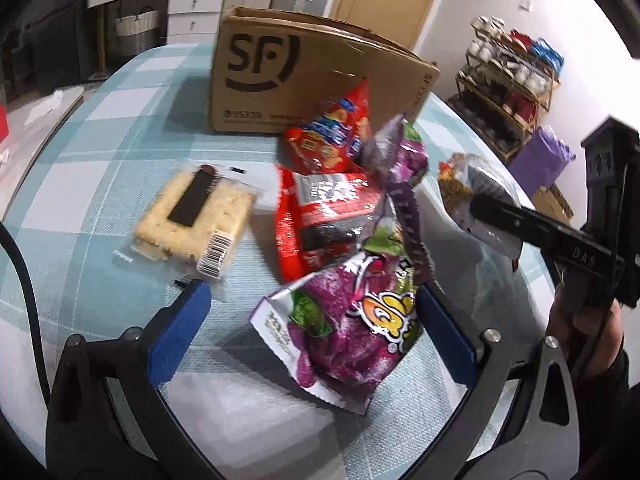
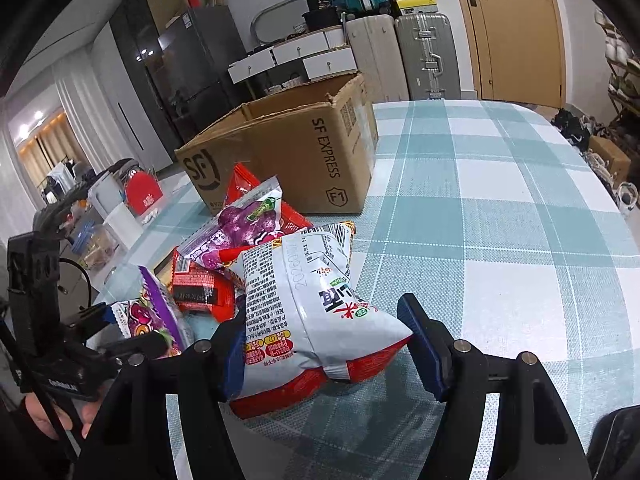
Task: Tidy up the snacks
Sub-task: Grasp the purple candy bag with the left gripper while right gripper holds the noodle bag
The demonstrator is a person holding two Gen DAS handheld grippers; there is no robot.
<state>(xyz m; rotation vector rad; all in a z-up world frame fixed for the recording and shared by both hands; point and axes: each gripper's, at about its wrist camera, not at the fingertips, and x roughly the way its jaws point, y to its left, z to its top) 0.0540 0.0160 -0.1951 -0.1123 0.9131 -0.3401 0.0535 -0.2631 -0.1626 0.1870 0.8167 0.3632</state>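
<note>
White crinkled snack bag (image 2: 316, 304) between right claw (image 2: 324, 350) pads, left claw (image 1: 316, 320) wide

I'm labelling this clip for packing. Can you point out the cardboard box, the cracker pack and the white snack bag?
cardboard box (image 1: 260, 92): left wrist view, on its printed front wall.
cracker pack (image 1: 192, 220): left wrist view, on the crackers under the clear wrap.
white snack bag (image 2: 308, 304): right wrist view, on its printed back panel.

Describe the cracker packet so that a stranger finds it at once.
Start at the cardboard box on the checked tablecloth. In front of it lies a heap of bright bags; the cracker packet lies flat, alone to their left. It alone is clear, showing pale square crackers.
</note>
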